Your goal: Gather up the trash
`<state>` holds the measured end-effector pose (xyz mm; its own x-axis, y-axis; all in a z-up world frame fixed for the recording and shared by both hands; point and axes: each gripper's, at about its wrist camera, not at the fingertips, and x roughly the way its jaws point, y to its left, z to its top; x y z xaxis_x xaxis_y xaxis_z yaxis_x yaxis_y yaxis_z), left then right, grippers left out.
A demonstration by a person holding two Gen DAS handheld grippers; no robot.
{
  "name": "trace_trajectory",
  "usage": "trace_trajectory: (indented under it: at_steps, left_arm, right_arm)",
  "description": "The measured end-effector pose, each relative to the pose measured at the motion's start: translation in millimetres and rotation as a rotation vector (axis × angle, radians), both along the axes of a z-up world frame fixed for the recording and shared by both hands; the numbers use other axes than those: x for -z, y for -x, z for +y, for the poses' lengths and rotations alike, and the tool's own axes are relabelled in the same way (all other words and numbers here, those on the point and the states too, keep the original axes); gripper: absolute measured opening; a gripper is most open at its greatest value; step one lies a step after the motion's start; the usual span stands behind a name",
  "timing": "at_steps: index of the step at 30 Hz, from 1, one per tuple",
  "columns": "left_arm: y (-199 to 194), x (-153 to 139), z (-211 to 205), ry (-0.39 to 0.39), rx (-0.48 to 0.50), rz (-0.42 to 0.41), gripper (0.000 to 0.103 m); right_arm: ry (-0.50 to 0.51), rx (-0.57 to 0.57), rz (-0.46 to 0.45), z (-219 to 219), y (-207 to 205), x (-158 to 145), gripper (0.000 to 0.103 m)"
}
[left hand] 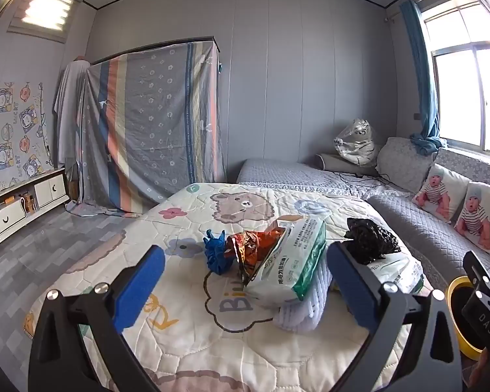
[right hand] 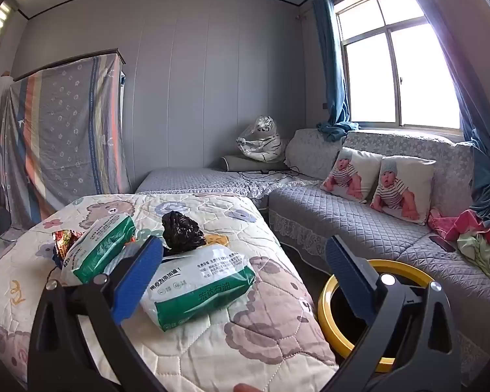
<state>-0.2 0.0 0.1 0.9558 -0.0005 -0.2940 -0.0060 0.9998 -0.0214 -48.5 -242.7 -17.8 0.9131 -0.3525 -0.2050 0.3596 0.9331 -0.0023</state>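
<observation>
Trash lies on the cartoon quilt of the bed [left hand: 192, 336]: a crumpled blue glove [left hand: 215, 254], an orange snack wrapper [left hand: 251, 245], a white-and-green tissue pack [left hand: 290, 261] resting on a white knitted cloth [left hand: 300, 310], and a crumpled black bag [left hand: 370, 240]. My left gripper [left hand: 245, 253] hovers open in front of this pile, touching nothing. In the right wrist view a second tissue pack [right hand: 199, 287] lies nearest, with the black bag [right hand: 183, 232] behind it. My right gripper [right hand: 243, 245] is open and empty over the bed's right edge. A yellow-rimmed bin [right hand: 398, 264] stands on the floor beside the bed.
A grey quilted corner sofa [right hand: 359, 228] runs along the right with two printed cushions [right hand: 401, 186], pink clothes [right hand: 473, 238] and a phone [right hand: 442, 243]. A sheet-draped wardrobe [left hand: 153, 124] and a low white cabinet [left hand: 16, 209] stand to the left across the tiled floor.
</observation>
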Motion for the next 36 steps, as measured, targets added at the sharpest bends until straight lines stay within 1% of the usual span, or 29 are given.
trace_trajectory:
  at_steps: [1, 5, 9, 17, 19, 20, 27, 28, 36]
  left_arm:
    - [-1, 0, 0, 0.007, -0.002, 0.010, 0.096]
    - [0, 0, 1, 0.014, -0.006, 0.005, 0.096]
    - [1, 3, -4, 0.007, -0.008, 0.008, 0.096]
    - [-2, 3, 4, 0.032, -0.011, 0.024, 0.096]
    - [-3, 3, 4, 0.032, -0.011, 0.027, 0.096]
    - [-3, 3, 4, 0.033, -0.011, 0.028, 0.096]
    - [-4, 2, 4, 0.035, -0.009, 0.028, 0.096]
    - [-4, 2, 4, 0.035, -0.010, 0.029, 0.096]
    - [-5, 4, 5, 0.038, -0.008, 0.033, 0.096]
  right_arm:
    - [0.005, 0.000, 0.000, 0, 0, 0, 0.095]
    - [0.002, -0.002, -0.003, 0, -1, 1, 0.095]
    - [-0.002, -0.004, 0.005, 1, 0, 1, 0.095]
    - [-0.005, -0.005, 0.012, 0, -1, 3, 0.095]
    - [-0.007, -0.006, 0.015, 0, -2, 3, 0.095]
    - [-0.004, -0.008, 0.011, -1, -8, 11, 0.095]
    - [-0.007, -0.008, 0.017, 0, -3, 8, 0.095]
    - [-0.009, -0.009, 0.021, 0, -8, 11, 0.095]
    - [-0.010, -0.011, 0.026, 2, -7, 15, 0.095]
